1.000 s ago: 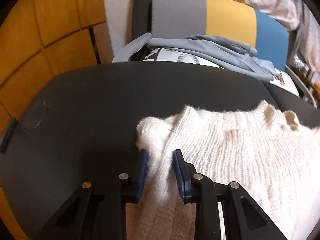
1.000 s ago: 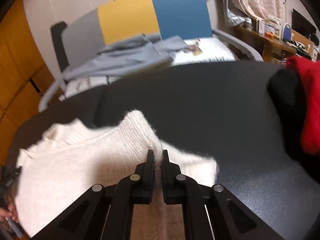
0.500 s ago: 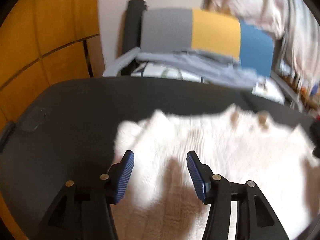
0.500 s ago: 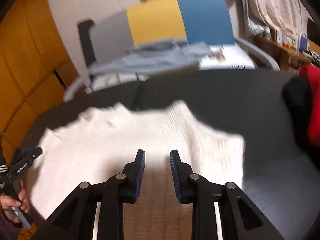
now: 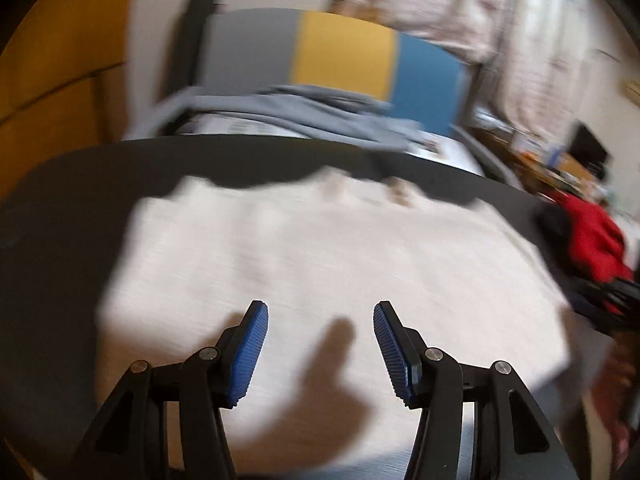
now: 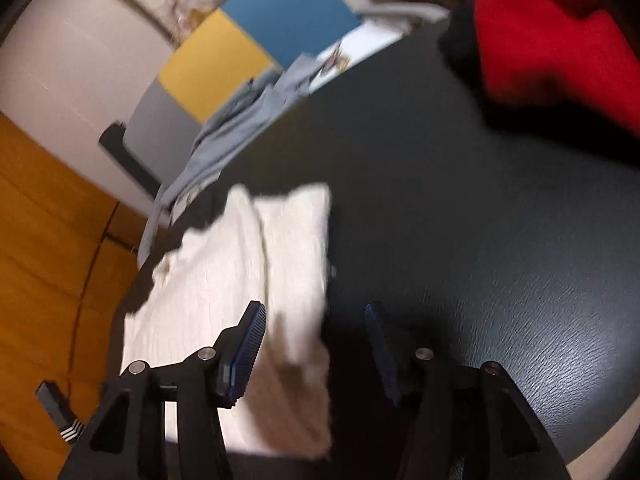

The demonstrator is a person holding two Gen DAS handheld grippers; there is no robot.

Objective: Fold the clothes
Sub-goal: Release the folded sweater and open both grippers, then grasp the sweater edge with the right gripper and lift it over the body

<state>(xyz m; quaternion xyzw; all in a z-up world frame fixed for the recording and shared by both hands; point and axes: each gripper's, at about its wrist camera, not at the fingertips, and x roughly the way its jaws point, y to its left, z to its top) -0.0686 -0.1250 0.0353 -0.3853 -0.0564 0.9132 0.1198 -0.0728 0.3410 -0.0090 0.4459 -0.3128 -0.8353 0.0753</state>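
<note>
Both hand-held grippers are hanging with fingers apart, empty: the left hand-held gripper [image 5: 320, 344] over the cream knit sweater [image 5: 320, 264], the right hand-held gripper [image 6: 314, 344] straddling its right edge on the dark surface [image 6: 480, 240].

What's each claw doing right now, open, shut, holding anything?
Left claw: open, empty, over the white sweater.
Right claw: open, empty, over the sweater's right edge and the black table.

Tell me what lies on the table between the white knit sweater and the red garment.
Only bare black tabletop separates white knit sweater from red garment, right wrist view.
</note>
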